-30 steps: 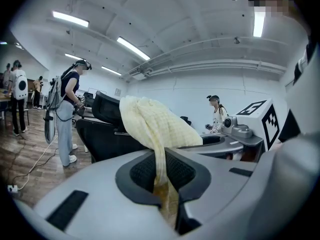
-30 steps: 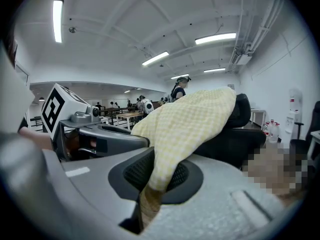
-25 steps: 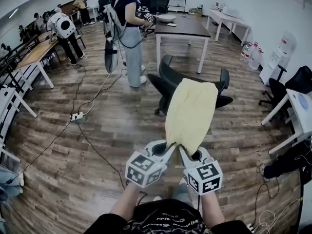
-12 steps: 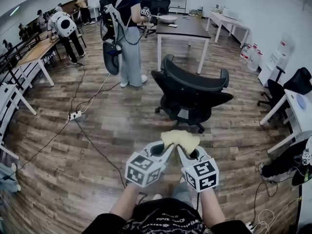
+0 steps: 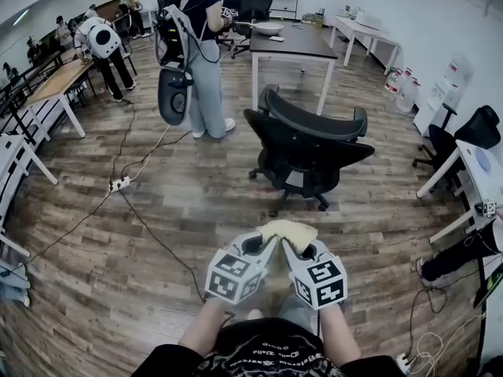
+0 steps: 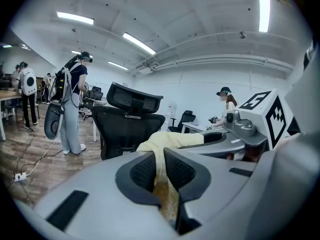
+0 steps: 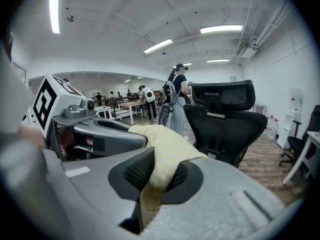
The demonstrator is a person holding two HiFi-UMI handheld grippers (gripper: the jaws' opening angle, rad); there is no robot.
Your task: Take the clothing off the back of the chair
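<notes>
The yellow clothing (image 5: 289,231) is bunched up between the two claws, close in front of the person's body, above the wooden floor (image 5: 118,289) and well apart from the chair. The left claw (image 6: 159,170) is clamped on one fold, with cloth squeezed between its dark pads. Just beside it, the right claw (image 7: 156,176) pinches another fold the same way. Beyond them stands the black office chair (image 5: 310,144). Farther off, a person wearing a backpack (image 5: 196,45) stands near a dark counter (image 5: 299,45).

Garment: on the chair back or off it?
Off. The garment is bunched, with the left gripper and right gripper both shut on it; the chair back stands bare, apart.
</notes>
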